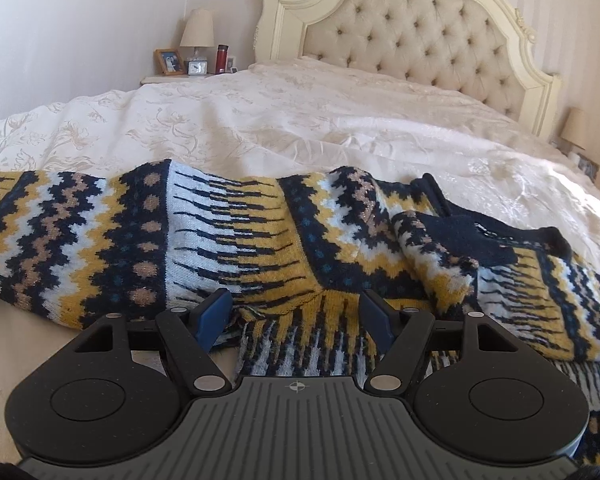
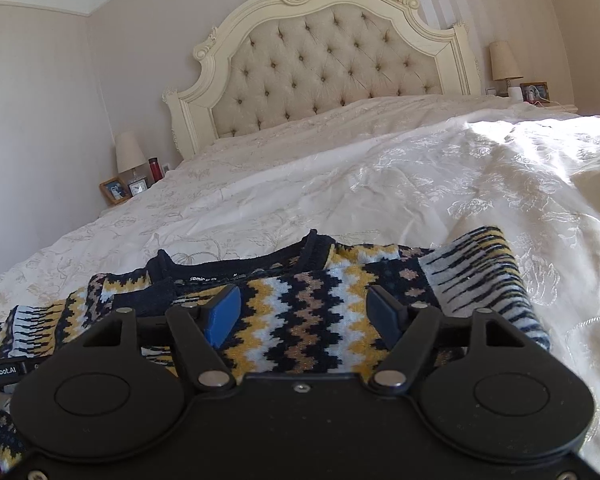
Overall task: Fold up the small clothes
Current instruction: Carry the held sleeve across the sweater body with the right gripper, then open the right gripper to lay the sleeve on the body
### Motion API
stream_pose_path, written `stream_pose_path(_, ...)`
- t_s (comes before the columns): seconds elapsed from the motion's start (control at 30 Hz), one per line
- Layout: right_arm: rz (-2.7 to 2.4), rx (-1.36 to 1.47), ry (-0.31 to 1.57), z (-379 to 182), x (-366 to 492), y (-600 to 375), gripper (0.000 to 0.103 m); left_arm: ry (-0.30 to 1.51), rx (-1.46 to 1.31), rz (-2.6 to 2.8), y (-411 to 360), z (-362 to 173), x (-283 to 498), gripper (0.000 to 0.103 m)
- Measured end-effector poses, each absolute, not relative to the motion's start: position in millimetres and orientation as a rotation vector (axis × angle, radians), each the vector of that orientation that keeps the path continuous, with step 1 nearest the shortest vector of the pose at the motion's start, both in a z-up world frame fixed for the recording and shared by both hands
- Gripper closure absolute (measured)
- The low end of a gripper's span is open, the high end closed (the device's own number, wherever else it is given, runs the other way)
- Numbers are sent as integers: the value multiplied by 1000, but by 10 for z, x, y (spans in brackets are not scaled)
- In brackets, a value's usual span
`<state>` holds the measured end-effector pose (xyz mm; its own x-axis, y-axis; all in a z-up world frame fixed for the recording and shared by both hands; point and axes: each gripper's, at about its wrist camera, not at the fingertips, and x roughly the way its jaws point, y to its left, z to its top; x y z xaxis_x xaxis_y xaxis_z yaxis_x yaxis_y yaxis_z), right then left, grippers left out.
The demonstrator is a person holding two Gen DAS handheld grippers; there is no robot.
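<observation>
The patterned sweater (image 1: pixel 228 236) is spread across the near end of the bed (image 1: pixel 300 120), with loads of bare cream bedspread between it and the headboard (image 1: pixel 412 36). Left gripper (image 1: pixel 296 316) sits low over the sweater's near edge, jaws wide apart and holding nothing. Right gripper (image 2: pixel 304 312) is spread just as wide over the zigzag part below the collar (image 2: pixel 236 268), gripping nothing too.

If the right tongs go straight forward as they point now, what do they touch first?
Most likely the navy, yellow and white patterned knitted sweater, which lies directly between the open right tongs. Beyond it is only the cream embroidered bedspread. Depth is uncertain.
</observation>
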<state>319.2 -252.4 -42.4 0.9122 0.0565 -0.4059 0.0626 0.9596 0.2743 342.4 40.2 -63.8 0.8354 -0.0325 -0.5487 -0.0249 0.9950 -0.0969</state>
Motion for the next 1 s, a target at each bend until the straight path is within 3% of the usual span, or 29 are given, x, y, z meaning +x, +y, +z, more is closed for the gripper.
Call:
stream_pose_path(0.07, 3, 282, 422, -438, 3189, -2517, 4, 580, -95, -5, 399, -647, 3425, 35)
stream_pose_path(0.17, 7, 302, 427, -482, 3189, -2546, 1, 577, -90, -5, 399, -652, 3420, 35)
stream_pose_path(0.4, -23, 310, 584, -591, 3395, -2559, 1, 569, -76, -8, 380, -653, 3414, 35)
stream_pose_path(0.67, -16, 305, 549, -583, 3302, -2542, 1, 560, -61, 13, 368, -580, 3345, 35)
stream_pose_path(1.0, -13, 318, 485, -483, 3230, -2571, 1, 468, 323, -102, -300, -234, 3052, 35)
